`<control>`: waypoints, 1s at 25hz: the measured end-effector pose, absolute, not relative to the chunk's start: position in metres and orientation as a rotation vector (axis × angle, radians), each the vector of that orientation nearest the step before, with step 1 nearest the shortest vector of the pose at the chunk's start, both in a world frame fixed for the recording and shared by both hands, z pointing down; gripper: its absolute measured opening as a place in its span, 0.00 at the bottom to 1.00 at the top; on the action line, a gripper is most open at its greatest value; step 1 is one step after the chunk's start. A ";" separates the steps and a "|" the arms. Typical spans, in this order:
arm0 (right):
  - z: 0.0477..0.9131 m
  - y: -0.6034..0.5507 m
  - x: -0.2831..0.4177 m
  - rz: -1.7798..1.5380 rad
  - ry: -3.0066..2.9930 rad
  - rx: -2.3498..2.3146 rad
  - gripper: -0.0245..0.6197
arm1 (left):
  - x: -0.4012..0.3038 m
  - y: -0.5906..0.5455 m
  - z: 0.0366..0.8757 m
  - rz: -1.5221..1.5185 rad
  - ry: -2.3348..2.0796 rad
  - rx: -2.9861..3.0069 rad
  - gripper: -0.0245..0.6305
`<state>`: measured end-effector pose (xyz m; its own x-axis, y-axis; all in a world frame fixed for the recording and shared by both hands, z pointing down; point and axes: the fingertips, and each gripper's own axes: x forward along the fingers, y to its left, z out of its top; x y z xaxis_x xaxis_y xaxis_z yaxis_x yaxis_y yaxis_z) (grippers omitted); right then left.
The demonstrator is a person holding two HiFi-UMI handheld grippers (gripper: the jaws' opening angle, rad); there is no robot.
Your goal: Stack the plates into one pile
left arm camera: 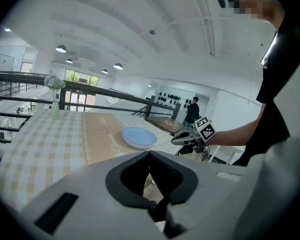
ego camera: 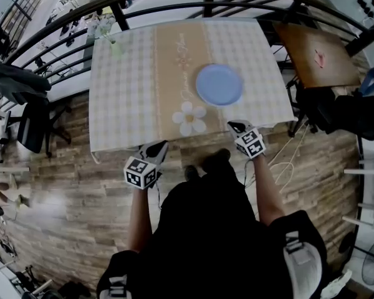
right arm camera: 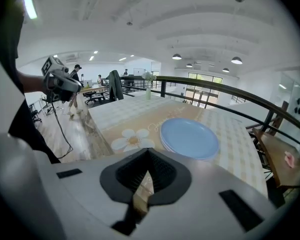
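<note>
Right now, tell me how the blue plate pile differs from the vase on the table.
The blue plate pile lies flat and wide; the vase stands upright and narrow. The pile sits right of centre, nearer the right tongs; the vase stands at the far left corner. The pile is blue; the vase is pale green with white flowers. Both rest on the checked tablecloth.

The plates (ego camera: 219, 85) are showing pale blue at one o'clock on the bench (ego camera: 124, 73). The bench is wearing cream-and-white checks, a tan middle band and a white, yellow-centred daisy (ego camera: 189, 118).
</note>
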<state>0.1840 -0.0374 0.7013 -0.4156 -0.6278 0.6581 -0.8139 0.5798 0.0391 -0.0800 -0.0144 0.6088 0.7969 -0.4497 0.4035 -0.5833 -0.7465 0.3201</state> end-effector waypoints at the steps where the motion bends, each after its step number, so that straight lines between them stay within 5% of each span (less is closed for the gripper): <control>1: 0.700 -0.039 0.184 0.392 -2.186 1.156 0.03 | -0.080 -0.016 0.609 0.421 -0.776 2.550 0.04; 25: 0.695 -0.039 0.180 0.388 -2.181 1.179 0.03 | -0.078 -0.026 0.604 0.440 -0.744 2.573 0.04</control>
